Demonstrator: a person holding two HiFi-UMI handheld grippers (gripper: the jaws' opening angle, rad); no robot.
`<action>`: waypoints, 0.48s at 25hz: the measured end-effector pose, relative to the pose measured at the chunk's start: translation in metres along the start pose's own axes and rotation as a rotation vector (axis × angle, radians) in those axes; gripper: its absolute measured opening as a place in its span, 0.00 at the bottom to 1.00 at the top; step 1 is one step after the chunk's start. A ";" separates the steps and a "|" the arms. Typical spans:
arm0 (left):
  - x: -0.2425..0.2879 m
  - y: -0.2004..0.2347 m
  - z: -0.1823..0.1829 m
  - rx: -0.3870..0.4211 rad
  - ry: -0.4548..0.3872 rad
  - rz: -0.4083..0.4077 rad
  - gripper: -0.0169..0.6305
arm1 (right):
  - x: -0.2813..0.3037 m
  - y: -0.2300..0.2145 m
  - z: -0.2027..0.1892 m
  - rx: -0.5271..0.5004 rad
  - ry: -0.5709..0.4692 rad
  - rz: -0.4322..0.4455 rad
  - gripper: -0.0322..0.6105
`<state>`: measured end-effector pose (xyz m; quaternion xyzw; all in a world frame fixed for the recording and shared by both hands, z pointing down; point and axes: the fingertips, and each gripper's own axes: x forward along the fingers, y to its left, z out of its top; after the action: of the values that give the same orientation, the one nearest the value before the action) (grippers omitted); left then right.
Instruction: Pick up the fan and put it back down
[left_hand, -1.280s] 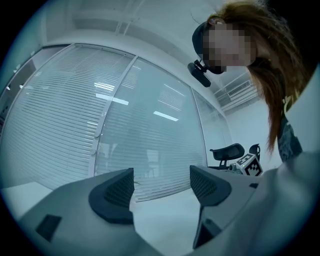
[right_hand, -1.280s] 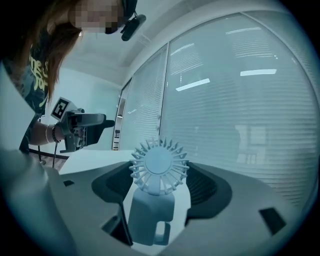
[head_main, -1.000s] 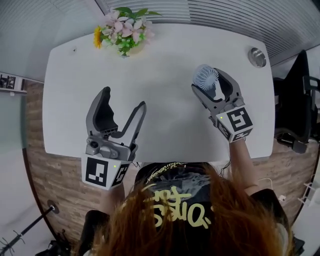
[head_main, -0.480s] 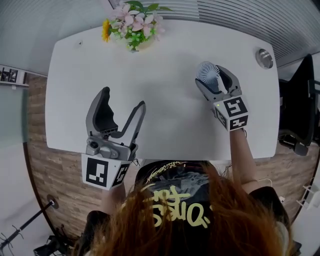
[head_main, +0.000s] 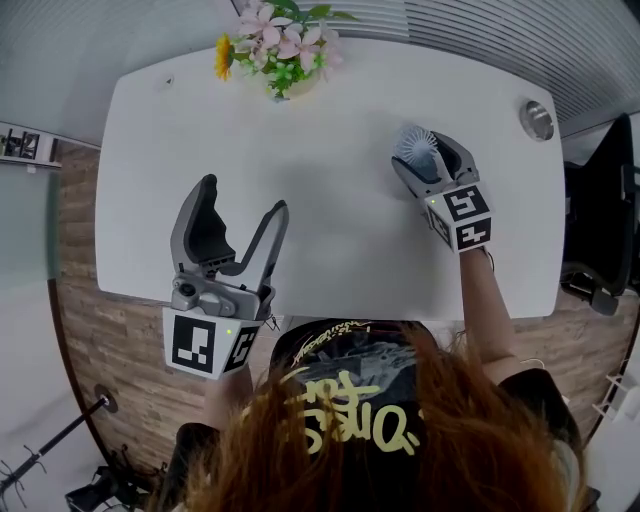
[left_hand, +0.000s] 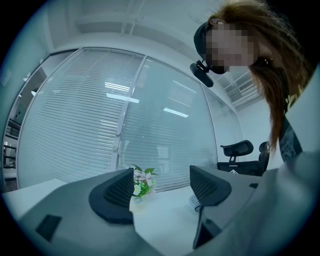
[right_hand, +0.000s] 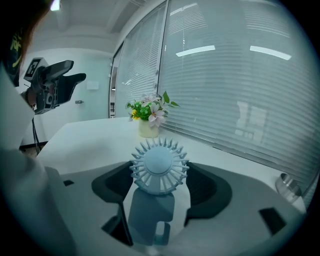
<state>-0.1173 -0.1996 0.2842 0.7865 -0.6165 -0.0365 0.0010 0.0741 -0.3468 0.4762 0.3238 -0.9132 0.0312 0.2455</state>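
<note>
A small pale blue fan (head_main: 415, 145) with a round ribbed head stands upright between the jaws of my right gripper (head_main: 428, 156), which is shut on it over the right part of the white table (head_main: 330, 240). In the right gripper view the fan (right_hand: 159, 167) fills the gap of the right gripper (right_hand: 159, 194), its body between the dark pads and its head above them. Whether its base touches the table is hidden. My left gripper (head_main: 245, 197) hangs open and holds nothing near the table's front edge; the left gripper (left_hand: 162, 187) points level across the table.
A pot of pink and yellow flowers (head_main: 280, 45) stands at the table's far edge, also visible as the flowers (left_hand: 142, 182) and the flowers (right_hand: 148, 112). A round metal disc (head_main: 537, 118) sits at the far right corner. A black office chair (head_main: 600, 200) stands right of the table.
My right gripper has sunk toward the table with the fan still in it and looks smaller and farther out. The left gripper has barely shifted.
</note>
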 end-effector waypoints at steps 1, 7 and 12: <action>-0.001 0.001 -0.001 0.000 0.003 0.000 0.56 | 0.002 0.000 -0.001 -0.001 0.006 0.001 0.57; -0.006 0.008 -0.004 -0.001 0.014 0.009 0.56 | 0.017 0.001 -0.009 -0.003 0.046 0.003 0.57; -0.013 0.013 -0.005 0.004 0.022 0.021 0.56 | 0.030 -0.001 -0.017 0.012 0.099 0.008 0.57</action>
<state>-0.1328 -0.1909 0.2901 0.7804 -0.6247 -0.0266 0.0064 0.0617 -0.3609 0.5052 0.3195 -0.9010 0.0536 0.2885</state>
